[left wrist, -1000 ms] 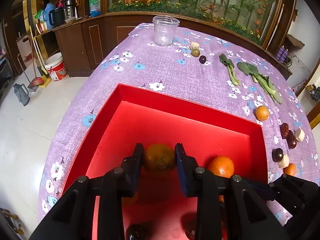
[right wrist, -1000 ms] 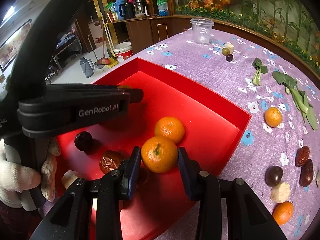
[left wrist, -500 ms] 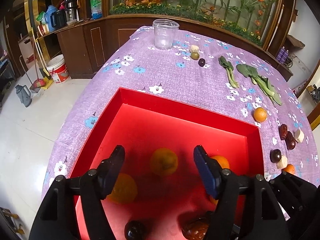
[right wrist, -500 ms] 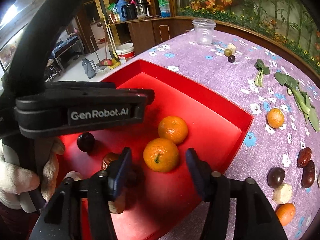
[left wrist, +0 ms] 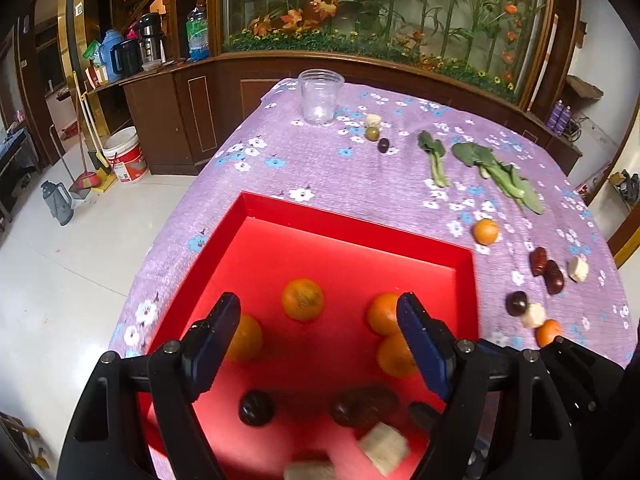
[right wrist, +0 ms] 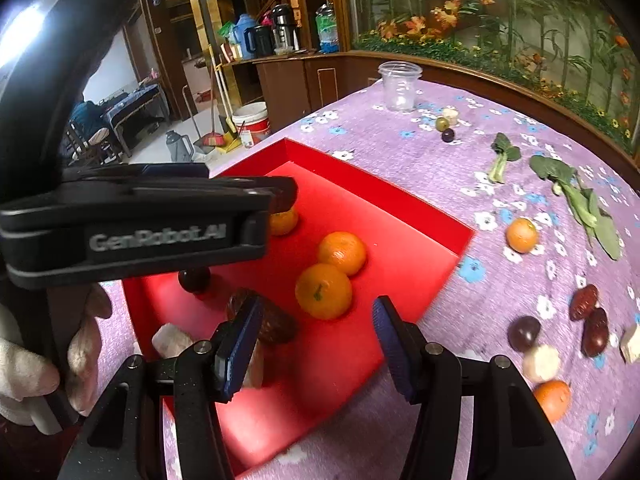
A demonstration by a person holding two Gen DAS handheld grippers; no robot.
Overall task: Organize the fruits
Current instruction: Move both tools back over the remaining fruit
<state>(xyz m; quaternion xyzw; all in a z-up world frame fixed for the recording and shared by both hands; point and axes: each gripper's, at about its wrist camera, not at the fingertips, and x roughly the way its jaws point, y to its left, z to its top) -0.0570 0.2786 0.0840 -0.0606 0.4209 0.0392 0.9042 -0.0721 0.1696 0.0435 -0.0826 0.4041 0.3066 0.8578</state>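
Your left gripper (left wrist: 318, 342) hangs above the red tray (left wrist: 352, 228), its jaws just opened wide and empty, one orange (left wrist: 302, 299) lying free at 12 o'clock beyond them. Your right gripper (right wrist: 316, 346) is parted too, gripping nothing, with another orange (right wrist: 323, 291) loose at its 12 o'clock. More fruit sits on the purple tabletop (right wrist: 440, 176).

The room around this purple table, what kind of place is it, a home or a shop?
Probably a home's living or dining area: a floral tablecloth, thermos flasks on a wooden sideboard, and a broom and bucket on the tiled floor.
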